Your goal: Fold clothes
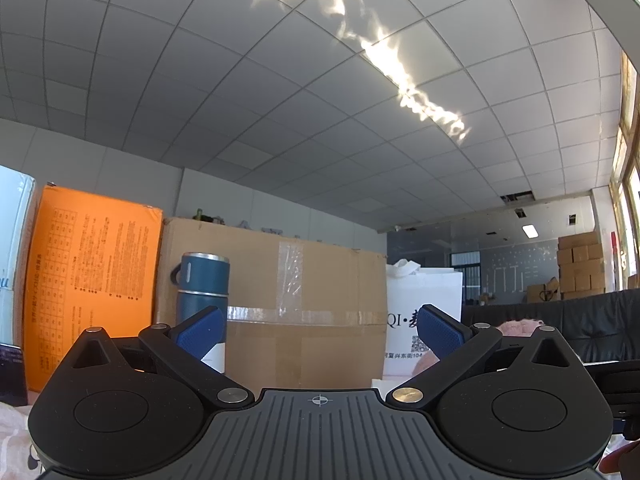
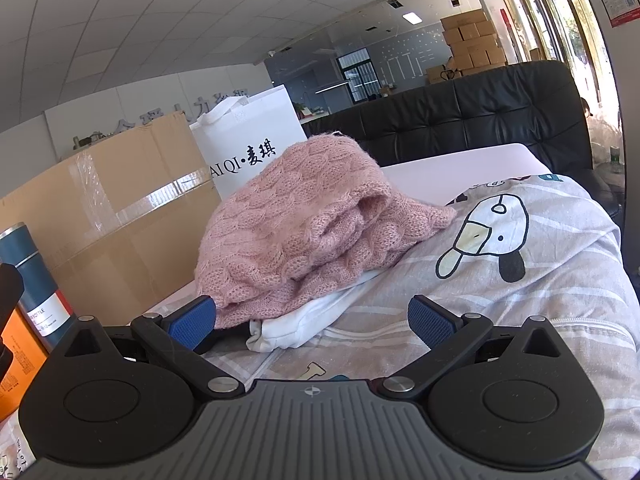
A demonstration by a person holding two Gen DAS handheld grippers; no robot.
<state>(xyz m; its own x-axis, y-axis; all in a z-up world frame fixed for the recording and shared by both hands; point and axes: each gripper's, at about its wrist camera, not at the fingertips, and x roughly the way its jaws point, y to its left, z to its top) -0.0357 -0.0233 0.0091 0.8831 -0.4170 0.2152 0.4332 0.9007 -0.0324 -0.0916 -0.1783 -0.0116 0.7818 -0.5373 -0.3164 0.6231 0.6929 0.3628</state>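
Looking up along the left gripper [image 1: 318, 334], we've got its claw spread wide on nothing, tilted toward the ceiling, facing the cardboard box [image 1: 272, 304] and blue flask [image 1: 203, 288], seemingly parked clear. Over on the right gripper [image 2: 312, 322], spread too, low over the duck-print garment [image 2: 480, 280], pink sweater [image 2: 304, 216] heaped just ahead, probably lining up a first grab.

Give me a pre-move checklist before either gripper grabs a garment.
1. Right gripper open, holding nothing: ok.
2. Left gripper open, holding nothing: ok.
3. Right gripper faces the clothes: ok; pink sweater lies ahead on the duck-print garment.
4. Left gripper faces the clothes: not ok; it looks at the cardboard box and ceiling.
5. Blue flask away from the clothes: cannot tell.
6. White garment under the sweater free to pull: cannot tell.
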